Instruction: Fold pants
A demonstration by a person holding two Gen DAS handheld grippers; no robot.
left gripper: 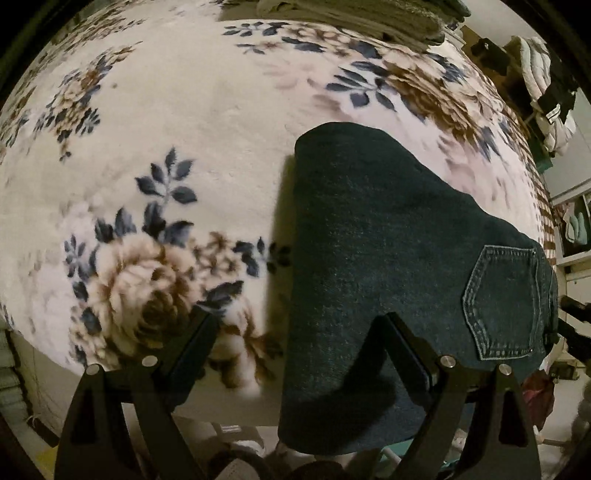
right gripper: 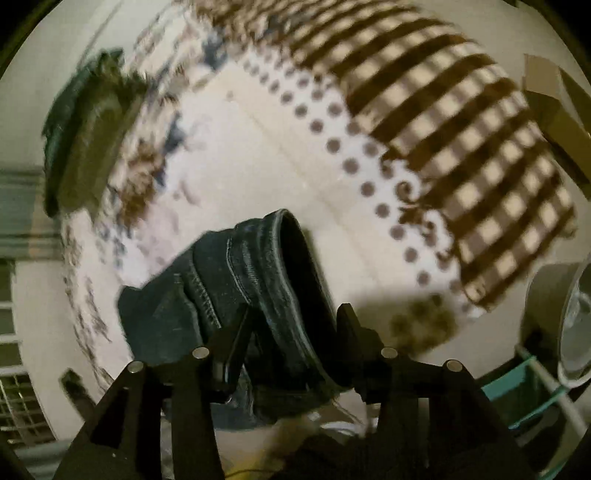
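Dark blue jeans (left gripper: 373,266) lie folded on a floral blanket (left gripper: 177,122), with a back pocket (left gripper: 506,299) at the right and the near end hanging over the bed edge. My left gripper (left gripper: 295,325) is open above the jeans' left edge; its right finger (left gripper: 406,347) is over the denim, its left over the blanket. In the right wrist view the waistband end of the jeans (right gripper: 258,280) lies between the fingers of my right gripper (right gripper: 295,321), which is open around it.
A stack of folded clothes (left gripper: 354,18) lies at the far edge of the bed. A checked cover (right gripper: 461,147) spans the right side. Shelves and hanging clothes (left gripper: 550,96) stand to the right. A teal rack (right gripper: 532,387) and floor clutter sit below the bed edge.
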